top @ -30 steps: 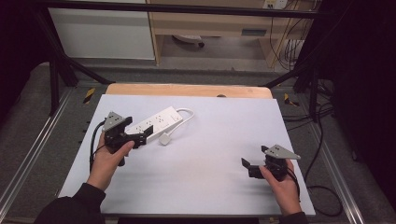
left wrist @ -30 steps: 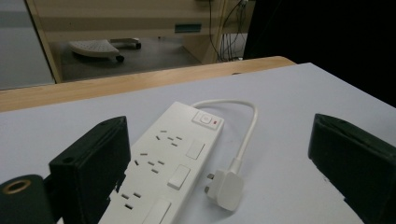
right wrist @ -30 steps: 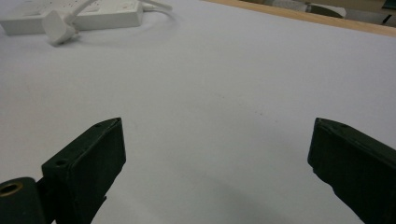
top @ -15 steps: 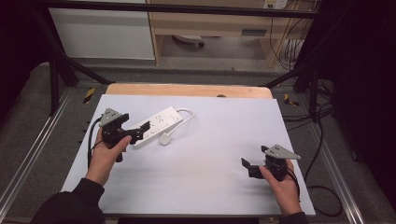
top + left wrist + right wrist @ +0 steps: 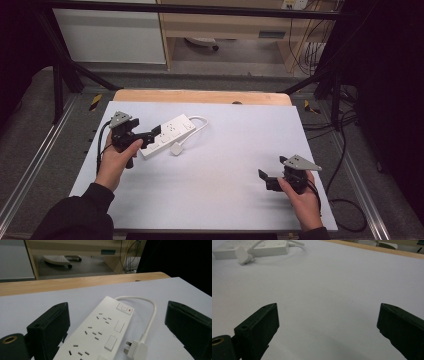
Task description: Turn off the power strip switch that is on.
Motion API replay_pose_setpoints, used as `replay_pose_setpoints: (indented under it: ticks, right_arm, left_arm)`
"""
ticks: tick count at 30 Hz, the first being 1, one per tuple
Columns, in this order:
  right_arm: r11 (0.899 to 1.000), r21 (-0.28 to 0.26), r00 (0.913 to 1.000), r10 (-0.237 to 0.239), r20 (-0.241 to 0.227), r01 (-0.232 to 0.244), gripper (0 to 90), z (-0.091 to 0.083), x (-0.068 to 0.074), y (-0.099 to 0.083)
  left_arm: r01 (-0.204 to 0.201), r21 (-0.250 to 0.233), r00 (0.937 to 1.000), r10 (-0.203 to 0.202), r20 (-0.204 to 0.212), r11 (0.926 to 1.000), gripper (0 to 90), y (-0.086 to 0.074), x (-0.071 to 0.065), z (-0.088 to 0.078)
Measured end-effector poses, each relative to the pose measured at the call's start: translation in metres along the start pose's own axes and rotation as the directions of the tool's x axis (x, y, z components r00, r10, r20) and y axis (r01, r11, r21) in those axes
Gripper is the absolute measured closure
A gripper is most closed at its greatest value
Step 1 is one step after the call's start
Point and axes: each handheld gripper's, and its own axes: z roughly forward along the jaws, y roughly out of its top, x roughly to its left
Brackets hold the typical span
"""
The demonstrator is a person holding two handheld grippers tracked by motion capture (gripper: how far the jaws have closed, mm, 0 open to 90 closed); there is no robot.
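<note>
White power strip (image 5: 100, 332), lying flat on the white table sheet (image 5: 225, 165), its plug (image 5: 135, 350) resting just beside it. Left gripper (image 5: 116, 340) at the strip's near end, jaws wide apart and straddling it. Right gripper (image 5: 270, 180) well apart from the strip, jaws likewise spread over bare sheet.

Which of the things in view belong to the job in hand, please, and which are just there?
In the job:
power strip
its plug
left gripper, open around the strip's near end

Just there:
right gripper, open over bare table
wheeled base on the floor
</note>
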Motion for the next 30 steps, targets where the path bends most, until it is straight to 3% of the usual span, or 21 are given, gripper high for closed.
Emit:
replay_pose_setpoints:
  ticks: [9, 30]
  right_arm:
    - [1.0, 0.0, 1.0, 0.004, -0.002, -0.004, 4.4, 0.0, 0.0, 0.0]
    - [1.0, 0.0, 1.0, 0.007, -0.004, -0.007, 4.3, 0.0, -0.001, 0.0]
  left_arm:
    - [-0.035, 0.019, 0.9991, 0.036, -0.022, 0.9992, 6.5, 0.006, 0.001, 0.017]
    - [-0.046, 0.083, 0.9973, 0.051, -0.054, 0.9955, 9.7, 0.005, 0.012, 0.046]
